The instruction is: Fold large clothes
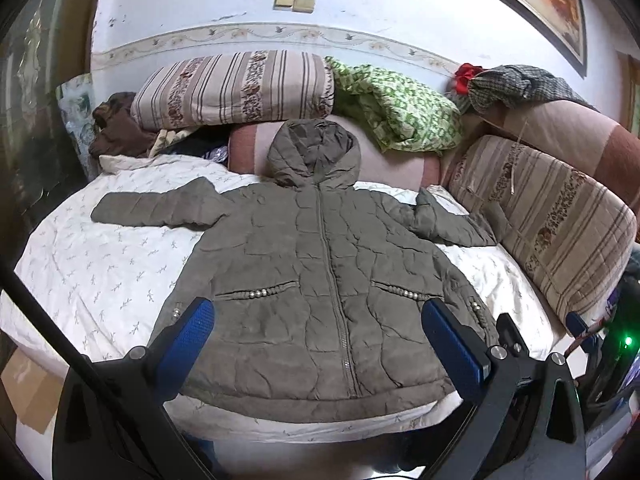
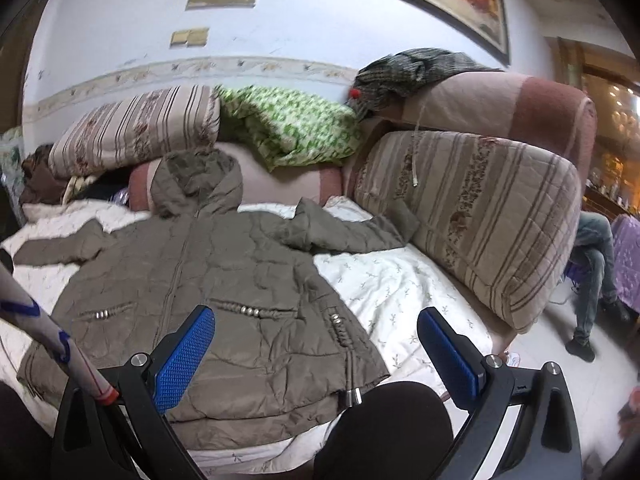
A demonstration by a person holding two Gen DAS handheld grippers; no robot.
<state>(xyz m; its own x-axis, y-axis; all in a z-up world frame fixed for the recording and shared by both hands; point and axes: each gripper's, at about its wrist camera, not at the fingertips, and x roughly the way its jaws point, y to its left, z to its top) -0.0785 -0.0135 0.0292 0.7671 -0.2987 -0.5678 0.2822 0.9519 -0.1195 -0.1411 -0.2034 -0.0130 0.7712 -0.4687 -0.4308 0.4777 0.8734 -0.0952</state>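
Note:
An olive-brown hooded puffer jacket (image 1: 312,272) lies flat, front up and zipped, on a white patterned bedspread (image 1: 92,264). Its sleeves spread to both sides and its hood points to the far wall. My left gripper (image 1: 316,332) is open and empty, held above the jacket's hem. In the right wrist view the jacket (image 2: 208,288) lies left of centre. My right gripper (image 2: 316,340) is open and empty, above the jacket's right hem corner and the bedspread (image 2: 404,292).
Striped folded quilts (image 1: 232,88) (image 2: 480,216), a green patterned blanket (image 1: 396,108) and pink bolsters line the far and right sides of the bed. A person's legs (image 2: 592,276) show at far right. A cardboard box (image 1: 28,392) sits at lower left.

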